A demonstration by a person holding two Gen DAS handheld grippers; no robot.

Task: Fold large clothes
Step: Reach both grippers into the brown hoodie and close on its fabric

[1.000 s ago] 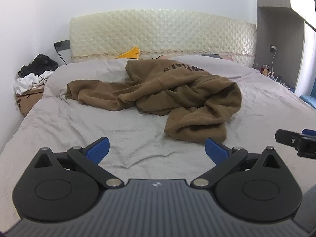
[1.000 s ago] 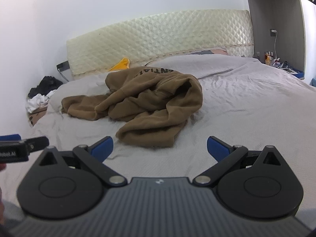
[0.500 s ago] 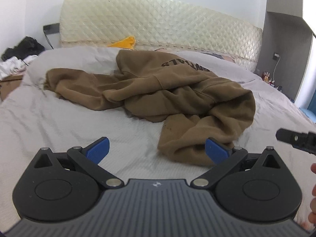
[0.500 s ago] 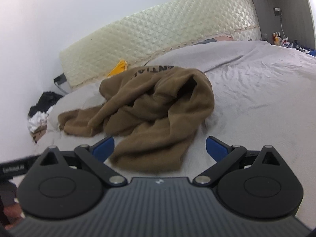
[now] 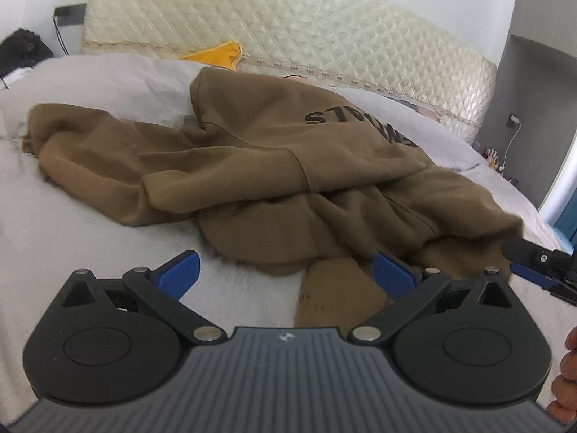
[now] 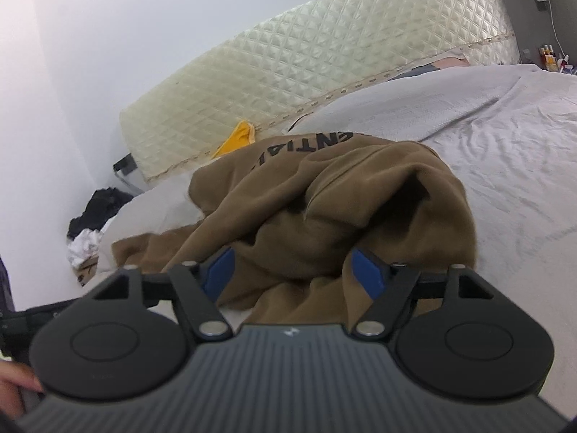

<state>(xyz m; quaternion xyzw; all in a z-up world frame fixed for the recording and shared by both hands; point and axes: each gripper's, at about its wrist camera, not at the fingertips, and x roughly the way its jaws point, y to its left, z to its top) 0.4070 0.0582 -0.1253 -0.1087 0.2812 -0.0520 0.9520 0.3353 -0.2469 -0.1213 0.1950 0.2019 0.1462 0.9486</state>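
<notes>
A crumpled brown fleece hoodie with dark lettering (image 5: 274,166) lies in a heap on the grey-sheeted bed (image 5: 72,216), in front of the cream quilted headboard (image 5: 324,25). The left gripper (image 5: 285,270) hangs over the hoodie's near edge with its blue pads spread, grasping nothing. The right gripper (image 6: 292,267) is closing, its pads either side of a brown fold but apart from it.

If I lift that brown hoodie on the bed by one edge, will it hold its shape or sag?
The brown hoodie will likely sag and drape: it lies crumpled in soft, overlapping folds on the grey bedsheet. The fabric looks thick and fleecy, so probably fairly heavy for clothing. Its matte, fuzzy surface should grip rather than slip.
</notes>
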